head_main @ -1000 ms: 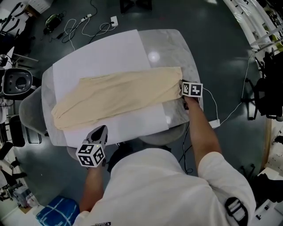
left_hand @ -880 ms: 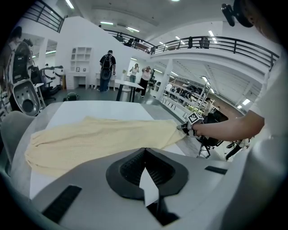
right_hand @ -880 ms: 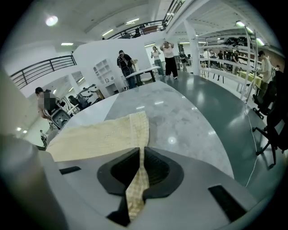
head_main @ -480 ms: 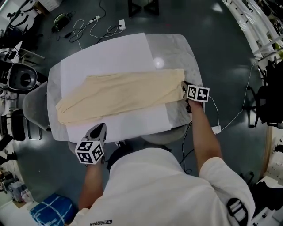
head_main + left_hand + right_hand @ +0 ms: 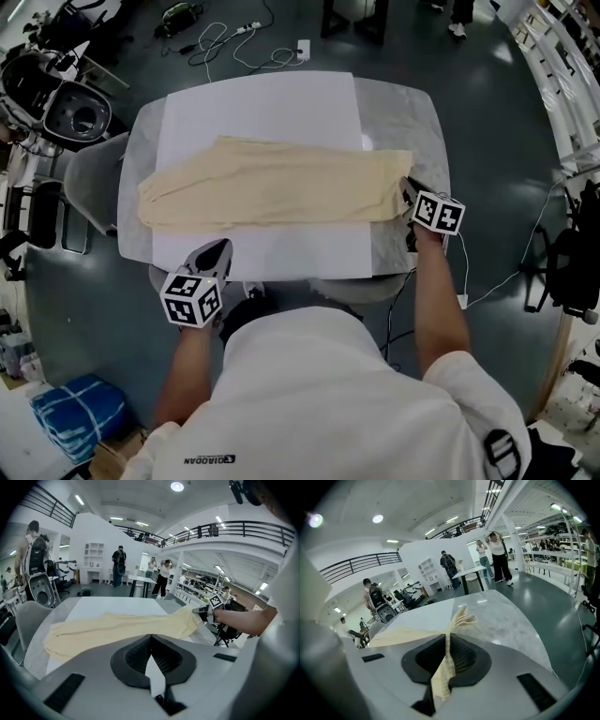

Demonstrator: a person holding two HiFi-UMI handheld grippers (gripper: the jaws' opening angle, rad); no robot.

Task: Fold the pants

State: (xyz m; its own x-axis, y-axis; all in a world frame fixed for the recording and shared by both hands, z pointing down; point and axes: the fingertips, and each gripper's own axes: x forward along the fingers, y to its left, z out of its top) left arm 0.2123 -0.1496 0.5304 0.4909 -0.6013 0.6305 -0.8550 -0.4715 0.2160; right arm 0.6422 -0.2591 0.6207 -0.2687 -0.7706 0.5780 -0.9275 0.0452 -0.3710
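The beige pants (image 5: 272, 183) lie lengthwise across a white sheet (image 5: 262, 103) on the table (image 5: 417, 112). My right gripper (image 5: 407, 189) is at their right end, shut on the cloth. In the right gripper view a strip of beige fabric (image 5: 443, 667) runs between the jaws of that gripper (image 5: 448, 637), and the end it holds is raised off the table. My left gripper (image 5: 222, 246) hovers at the table's near edge, short of the pants, with nothing in it. In the left gripper view its jaws (image 5: 150, 637) meet at the tips, and the pants (image 5: 117, 627) lie ahead.
A grey chair (image 5: 89, 183) stands at the table's left end, with dark equipment (image 5: 70, 103) beyond it. Cables and a power strip (image 5: 234, 42) lie on the floor behind the table. A blue bundle (image 5: 70, 412) sits on the floor at the near left. People stand in the hall.
My right gripper has risen, lifting the pants' right end with it. The left gripper has stayed by the near edge. The head view has shifted.
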